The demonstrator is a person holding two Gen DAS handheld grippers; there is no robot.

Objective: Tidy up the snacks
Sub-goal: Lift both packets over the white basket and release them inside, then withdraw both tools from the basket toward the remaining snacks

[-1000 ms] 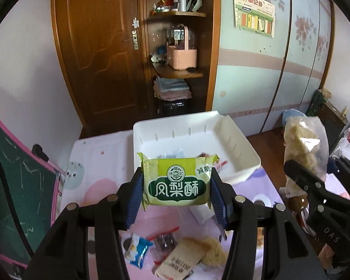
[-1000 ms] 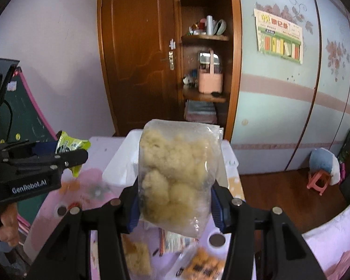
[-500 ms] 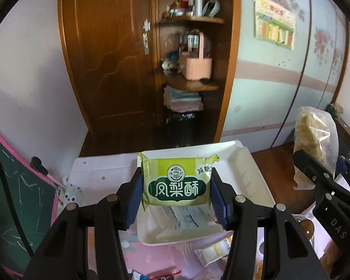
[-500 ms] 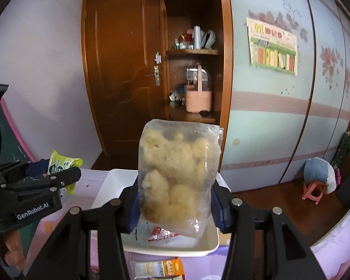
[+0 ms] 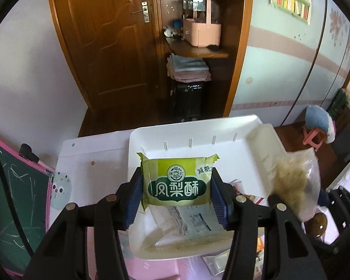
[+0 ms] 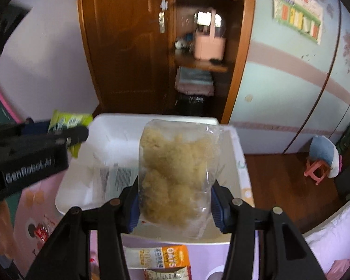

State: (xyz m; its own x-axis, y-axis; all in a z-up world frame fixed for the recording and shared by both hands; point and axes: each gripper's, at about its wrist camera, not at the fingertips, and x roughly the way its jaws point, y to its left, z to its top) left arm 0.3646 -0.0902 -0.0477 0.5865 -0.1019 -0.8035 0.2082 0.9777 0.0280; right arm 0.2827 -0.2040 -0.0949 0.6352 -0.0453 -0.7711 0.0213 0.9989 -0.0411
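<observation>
My left gripper (image 5: 177, 186) is shut on a green pineapple-cake packet (image 5: 177, 182) and holds it above the white tray (image 5: 198, 126). My right gripper (image 6: 175, 198) is shut on a clear bag of yellow puffed snacks (image 6: 175, 170) over the tray's (image 6: 119, 119) right part. The clear bag also shows blurred at the right of the left wrist view (image 5: 296, 184). The left gripper with the green packet (image 6: 67, 121) shows at the left of the right wrist view. Flat white packets (image 5: 191, 219) lie in the tray.
The tray sits on a table with a pink patterned cloth (image 5: 81, 163). An orange oats packet (image 6: 165, 256) and other snacks lie on the table in front of the tray. A chalkboard (image 5: 11, 198) stands at the left. A wooden door and shelves (image 5: 193, 51) are behind.
Both grippers have tilted down and moved forward over the tray, each still holding its snack. The tray now fills more of both views.
</observation>
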